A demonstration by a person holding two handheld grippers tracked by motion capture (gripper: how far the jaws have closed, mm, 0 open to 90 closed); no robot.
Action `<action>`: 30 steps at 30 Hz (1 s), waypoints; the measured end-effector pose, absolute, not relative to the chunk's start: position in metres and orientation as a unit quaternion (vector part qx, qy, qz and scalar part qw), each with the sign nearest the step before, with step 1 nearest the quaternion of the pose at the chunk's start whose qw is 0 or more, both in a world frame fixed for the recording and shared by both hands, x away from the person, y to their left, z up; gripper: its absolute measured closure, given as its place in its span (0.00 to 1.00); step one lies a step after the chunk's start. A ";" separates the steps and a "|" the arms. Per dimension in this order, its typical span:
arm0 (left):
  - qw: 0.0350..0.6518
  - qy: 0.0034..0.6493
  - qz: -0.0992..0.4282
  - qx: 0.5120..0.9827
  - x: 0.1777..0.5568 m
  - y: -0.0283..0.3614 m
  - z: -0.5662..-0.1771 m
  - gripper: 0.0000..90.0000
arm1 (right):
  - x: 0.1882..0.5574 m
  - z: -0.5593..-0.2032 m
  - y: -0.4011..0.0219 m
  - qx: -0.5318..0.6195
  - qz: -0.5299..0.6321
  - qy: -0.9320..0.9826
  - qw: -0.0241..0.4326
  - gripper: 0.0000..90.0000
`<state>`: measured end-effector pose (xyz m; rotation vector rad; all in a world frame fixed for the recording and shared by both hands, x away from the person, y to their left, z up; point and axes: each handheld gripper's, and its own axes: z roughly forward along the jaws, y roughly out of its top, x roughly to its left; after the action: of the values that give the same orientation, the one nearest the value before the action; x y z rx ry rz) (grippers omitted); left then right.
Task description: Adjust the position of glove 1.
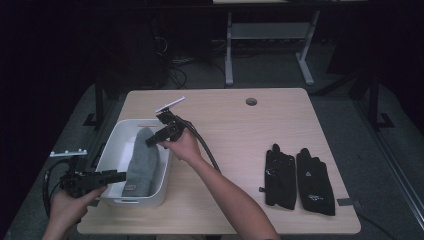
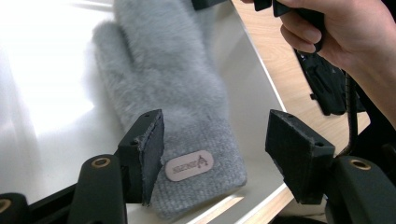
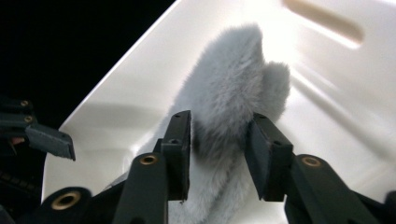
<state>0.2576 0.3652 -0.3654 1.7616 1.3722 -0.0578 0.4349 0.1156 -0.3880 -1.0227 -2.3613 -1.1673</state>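
Grey glove in the bin, black pair still waiting on the table.

High view: the fuzzy grey knit glove (image 1: 141, 162) lies in the white plastic rectangular bin (image 1: 114, 142); two smooth black gloves (image 1: 299, 180) remain on the pale wooden table (image 1: 235, 130), so I judge one stowed, two left.
Left gripper view: my left gripper (image 2: 215, 154) hangs wide open over the ribbed cuff, holding nothing.
Right gripper view: my right gripper (image 3: 218, 154) stands part open astride the fluffy fingertips; whether its pads press, I cannot tell.

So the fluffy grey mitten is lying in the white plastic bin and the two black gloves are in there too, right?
Not quite. The fluffy grey mitten does lie in the white plastic bin, but the two black gloves lie outside it on the wooden table, as the high view shows.
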 end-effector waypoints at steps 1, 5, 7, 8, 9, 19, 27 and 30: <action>0.439 0.552 -0.023 0.709 0.258 0.365 -0.365 0.41 | 0.435 -0.388 0.116 -0.357 -0.408 -0.825 0.157 0.67; 0.442 0.550 -0.019 0.709 0.258 0.362 -0.363 0.41 | 0.439 -0.379 0.106 -0.362 -0.422 -0.817 0.151 0.66; 0.443 0.548 -0.017 0.709 0.259 0.361 -0.362 0.41 | 0.439 -0.378 0.104 -0.363 -0.423 -0.816 0.152 0.66; 0.443 0.547 -0.016 0.710 0.259 0.361 -0.362 0.41 | 0.440 -0.376 0.102 -0.362 -0.424 -0.816 0.152 0.66; 0.444 0.547 -0.014 0.710 0.259 0.360 -0.361 0.41 | 0.440 -0.375 0.099 -0.361 -0.425 -0.815 0.154 0.66; 0.449 0.539 -0.007 0.713 0.262 0.352 -0.354 0.39 | 0.437 -0.364 0.086 -0.353 -0.440 -0.810 0.159 0.61; 0.452 0.528 -0.004 0.719 0.266 0.339 -0.349 0.37 | 0.435 -0.356 0.069 -0.348 -0.451 -0.806 0.158 0.59; 0.452 0.524 -0.004 0.722 0.268 0.333 -0.347 0.37 | 0.433 -0.352 0.060 -0.347 -0.456 -0.803 0.162 0.58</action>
<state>0.2676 0.3330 -0.3472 1.7831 1.2952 -0.0098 0.4326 0.0604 -0.3518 -0.9919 -2.2928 -1.3019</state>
